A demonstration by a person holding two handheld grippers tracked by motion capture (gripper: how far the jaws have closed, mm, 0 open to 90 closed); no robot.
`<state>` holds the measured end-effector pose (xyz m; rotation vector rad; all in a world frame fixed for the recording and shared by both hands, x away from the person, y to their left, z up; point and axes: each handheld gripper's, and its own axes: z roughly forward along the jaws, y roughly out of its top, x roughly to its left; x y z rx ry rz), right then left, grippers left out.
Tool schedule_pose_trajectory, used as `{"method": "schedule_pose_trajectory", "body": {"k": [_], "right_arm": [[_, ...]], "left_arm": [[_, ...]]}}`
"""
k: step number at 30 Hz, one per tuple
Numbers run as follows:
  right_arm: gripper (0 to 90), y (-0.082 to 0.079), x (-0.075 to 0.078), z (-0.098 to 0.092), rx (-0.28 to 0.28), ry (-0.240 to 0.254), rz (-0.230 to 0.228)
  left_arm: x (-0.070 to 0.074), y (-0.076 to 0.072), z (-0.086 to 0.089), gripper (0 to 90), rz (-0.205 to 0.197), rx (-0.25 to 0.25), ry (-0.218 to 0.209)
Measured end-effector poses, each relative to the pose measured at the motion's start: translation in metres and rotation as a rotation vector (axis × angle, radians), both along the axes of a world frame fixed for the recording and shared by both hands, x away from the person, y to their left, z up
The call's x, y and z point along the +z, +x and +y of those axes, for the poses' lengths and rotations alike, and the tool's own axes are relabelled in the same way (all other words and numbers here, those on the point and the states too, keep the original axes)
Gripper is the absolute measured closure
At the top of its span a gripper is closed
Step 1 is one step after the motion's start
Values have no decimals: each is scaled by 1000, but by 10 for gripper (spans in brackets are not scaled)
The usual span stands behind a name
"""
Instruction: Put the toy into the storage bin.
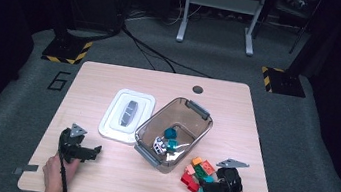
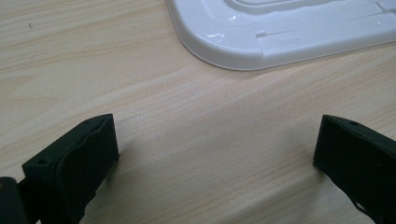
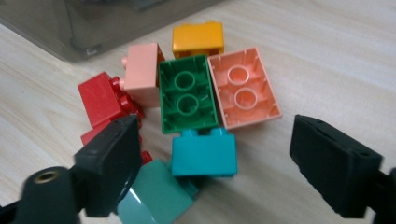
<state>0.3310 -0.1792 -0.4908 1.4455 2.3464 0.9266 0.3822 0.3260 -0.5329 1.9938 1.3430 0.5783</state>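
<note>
A pile of toy bricks (image 1: 198,173) lies at the table's front right, beside a clear grey bin (image 1: 173,133). My right gripper (image 1: 207,184) hovers open right over the pile. In the right gripper view its jaws straddle a teal brick (image 3: 203,154), with a green brick (image 3: 187,93), a salmon brick (image 3: 243,88), a pink brick (image 3: 141,70), an orange brick (image 3: 198,39) and red bricks (image 3: 100,100) beyond, and a sea-green piece (image 3: 156,196) close below. My left gripper (image 1: 95,152) stands open and empty on the front left, near the white lid (image 2: 280,28).
The bin holds teal bricks (image 1: 170,134) and a white patterned piece (image 1: 159,146). The white lid (image 1: 127,115) lies flat left of the bin. The table (image 1: 110,80) has a round hole (image 1: 197,89) near its far edge.
</note>
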Motion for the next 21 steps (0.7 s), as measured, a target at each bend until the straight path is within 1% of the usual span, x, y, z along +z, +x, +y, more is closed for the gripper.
{"method": "schedule_pose_trajectory", "body": {"k": [1, 2, 4, 5, 6, 7, 8, 10, 14, 15, 16, 19, 20, 21], "right_arm": [[250, -1, -1, -1, 0, 2, 1], [298, -2, -2, -3, 14, -5, -12], [380, -4, -1, -2, -5, -3, -8], [437, -4, -1, -3, 0, -11, -12], [519, -6, 0, -2, -10, -20, -7], [519, -6, 0, -2, -10, -20, -7], [559, -7, 0, -3, -5, -27, -17], [578, -8, 0, -3, -7, -37, -20], [586, -10, 2, -5, -21, -29, -12], [586, -10, 3, -7, -11, -29, -28], [587, -10, 4, -8, -13, -24, -34], [587, -12, 9, -11, -27, -12, -40], [587, -12, 11, -13, -17, -19, -55], [587, -13, 12, -13, -34, -11, -45]], "left_arm": [[0, 0, 0, 0, 0, 0, 0], [0, 0, 0, 0, 0, 0, 0], [0, 0, 0, 0, 0, 0, 0], [0, 0, 0, 0, 0, 0, 0], [0, 0, 0, 0, 0, 0, 0], [0, 0, 0, 0, -1, -1, 0], [0, 0, 0, 0, 0, 0, 0], [0, 0, 0, 0, 0, 0, 0], [0, 0, 0, 0, -2, -1, 1], [0, 0, 0, 0, -1, -1, 0], [0, 0, 0, 0, 0, 0, 0], [0, 0, 0, 0, 0, 0, 0], [0, 0, 0, 0, 0, 0, 0], [0, 0, 0, 0, -1, -1, 1]]}}
